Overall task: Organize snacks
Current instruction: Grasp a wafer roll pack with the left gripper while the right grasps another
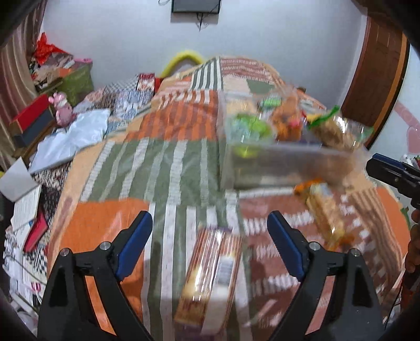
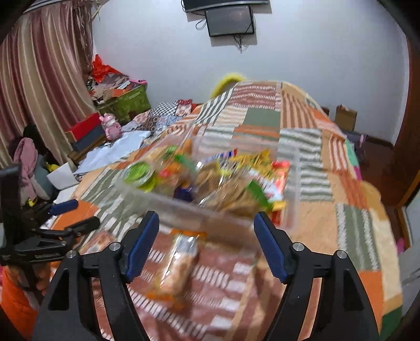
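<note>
A: Both views are smeared with blur, but the clear box [image 1: 275,168] is easy to find on the patchwork blanket [image 1: 168,162], so let's use it as our marker.

B: Right. In the left wrist view the left gripper [image 1: 210,227] has its 2 blue-padded jaws spread wide with nothing between them but blanket. Just on the near side of the box, below the gripper's gap, lies a long biscuit pack [image 1: 210,278], flat on the blanket.

A: And the right gripper [image 2: 206,227]?

B: Spread wide too, holding nothing. Its tips sit right in front of the box [image 2: 210,209], and a cracker packet [image 2: 176,270] lies on the blanket between the jaws, just short of the box wall. I can't tell whether the pads touch the packet.

A: That same packet [image 1: 325,209] shows in the left wrist view, near the box's front right corner. What's inside the box?

B: A heap of snacks [image 2: 236,181]: a green round tub [image 2: 139,173] at the left end, yellow and red wrappers toward the right, brownish bags in the middle. Labels are too blurred to read.

A: Beyond the box?

B: A pink toy [image 2: 113,127] well to the left of it, by a striped curtain [image 2: 39,78], and a dark screen [image 2: 229,21] on the wall far behind it.
</note>
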The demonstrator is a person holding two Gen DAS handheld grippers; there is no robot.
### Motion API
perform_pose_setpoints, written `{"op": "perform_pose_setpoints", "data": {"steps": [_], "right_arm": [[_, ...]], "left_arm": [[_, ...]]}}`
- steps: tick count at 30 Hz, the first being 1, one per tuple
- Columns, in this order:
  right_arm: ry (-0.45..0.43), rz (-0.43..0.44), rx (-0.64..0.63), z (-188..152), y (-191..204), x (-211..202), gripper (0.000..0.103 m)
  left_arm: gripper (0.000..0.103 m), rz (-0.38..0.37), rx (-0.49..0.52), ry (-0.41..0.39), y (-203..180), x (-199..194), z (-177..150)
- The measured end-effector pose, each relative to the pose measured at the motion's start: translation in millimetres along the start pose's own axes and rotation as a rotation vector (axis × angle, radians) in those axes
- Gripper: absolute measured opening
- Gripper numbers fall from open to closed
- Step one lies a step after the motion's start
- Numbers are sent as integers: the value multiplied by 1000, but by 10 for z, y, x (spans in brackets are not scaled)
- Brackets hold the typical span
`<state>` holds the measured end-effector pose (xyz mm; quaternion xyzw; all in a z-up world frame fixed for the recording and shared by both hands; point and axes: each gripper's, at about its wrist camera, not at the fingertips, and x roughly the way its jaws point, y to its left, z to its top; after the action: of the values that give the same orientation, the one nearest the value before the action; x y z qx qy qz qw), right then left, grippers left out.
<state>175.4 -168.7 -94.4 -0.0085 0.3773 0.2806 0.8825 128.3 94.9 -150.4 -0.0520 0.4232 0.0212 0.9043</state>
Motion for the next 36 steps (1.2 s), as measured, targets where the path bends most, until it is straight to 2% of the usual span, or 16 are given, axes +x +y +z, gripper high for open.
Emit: {"op": "perform_pose_setpoints", "data": {"steps": [7,10,14,18,19,21,23,27,36], "right_arm": [[124,16,-8,-228,105,311,74],[164,17,-22,-288,147,418,74],[199,31,-32,-347,202,518,72],[232,47,-37,-377,226,610,52],[234,45,-42,-386,232,619,48],[230,43,-52,-388,245,616,43],[228,49,-54,-391,252,608,39],[221,63,-52,-392,246,573,32],[163,68,-59,-367,245,339,32]], "left_arm": [[90,19,-6,82,47,147,-339],[90,27,-12,95,73,186,-426],[87,29,-67,85,163,198,-490],[73,39,-53,66,119,190,-494],[71,39,-49,63,104,189,-493],[55,37,-43,55,85,174,-493],[44,40,-42,51,77,152,-488],[45,29,-56,55,99,124,-451],[45,10,-51,-2,31,-111,-352]]}}
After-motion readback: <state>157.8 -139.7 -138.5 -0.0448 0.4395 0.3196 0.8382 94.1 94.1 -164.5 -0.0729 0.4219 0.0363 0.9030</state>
